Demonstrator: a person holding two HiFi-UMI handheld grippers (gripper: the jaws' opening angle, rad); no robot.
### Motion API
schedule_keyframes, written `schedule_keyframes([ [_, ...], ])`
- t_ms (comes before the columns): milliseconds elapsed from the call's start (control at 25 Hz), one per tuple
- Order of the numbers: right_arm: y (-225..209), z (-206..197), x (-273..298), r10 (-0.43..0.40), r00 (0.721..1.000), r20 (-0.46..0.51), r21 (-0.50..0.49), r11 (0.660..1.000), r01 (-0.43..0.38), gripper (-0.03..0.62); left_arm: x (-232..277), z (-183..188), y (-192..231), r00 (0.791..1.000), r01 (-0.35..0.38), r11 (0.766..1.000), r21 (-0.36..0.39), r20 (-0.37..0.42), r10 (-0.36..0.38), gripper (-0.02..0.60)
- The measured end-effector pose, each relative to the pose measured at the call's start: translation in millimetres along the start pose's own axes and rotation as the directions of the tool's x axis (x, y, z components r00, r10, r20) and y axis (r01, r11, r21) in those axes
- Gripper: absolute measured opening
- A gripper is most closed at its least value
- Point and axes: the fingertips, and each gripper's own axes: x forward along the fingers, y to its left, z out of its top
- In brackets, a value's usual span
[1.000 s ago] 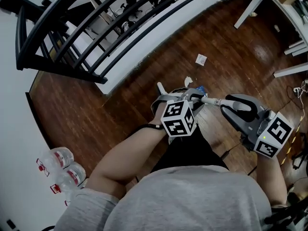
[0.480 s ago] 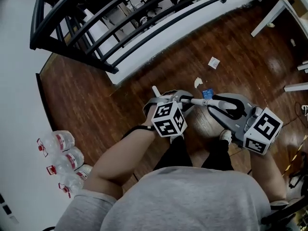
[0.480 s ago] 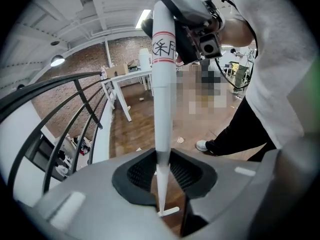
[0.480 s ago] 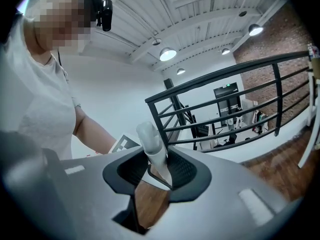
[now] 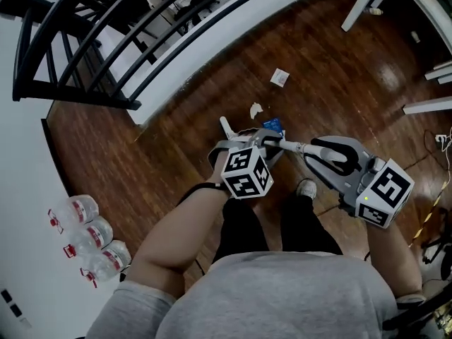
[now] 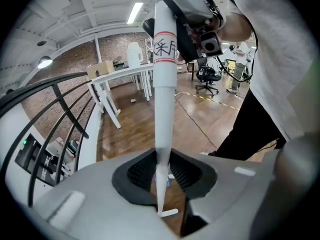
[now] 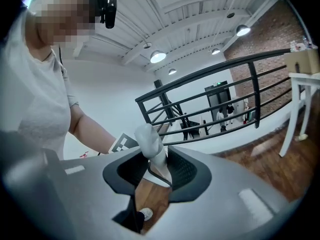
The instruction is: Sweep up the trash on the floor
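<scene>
Shoe [image 5: 306, 188] flat on the floor [image 5: 176, 154], directly below the grippers.

Left gripper [image 5: 267, 147]: clamps the white handle [image 6: 164, 109], jaws pressed against both its sides with no gap. Handle upright between the jaws in the left gripper view, with a red-banded label higher up.

Right gripper [image 5: 312, 150]: closes on the rounded top end of the same handle, jaws tight around it in the right gripper view. Sits just beside the left gripper, further up the shaft.

Trash ahead of the grippers, toward the floor edge under the railing [image 5: 106, 55]:
- blue scrap [image 5: 273, 126], just beyond the left gripper;
- white wad [image 5: 256, 109], near the blue scrap, slightly further out;
- paper square [image 5: 280, 77], furthest, well short of the white kerb.

Bottles [image 5: 88, 239] in a row at the floor's left edge, against the wall. White table legs [image 5: 361, 4] at the far right corner.
</scene>
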Motion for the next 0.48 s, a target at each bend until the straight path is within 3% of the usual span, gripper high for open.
schedule_keyframes([
  [200, -57, -24, -92, -0.085, 0.996, -0.010, 0.038, 0.996, 0.086, 0.115, 72, 79, -10, 0.998, 0.051, 0.997, 0.055, 0.033, -0.053, 0.077],
  [480, -94, -58, -219, -0.225, 0.974, 0.013, 0.115, 0.968, 0.222, 0.114, 149, 186, -55, 0.983, 0.150, 0.974, 0.168, 0.080, -0.165, 0.077],
])
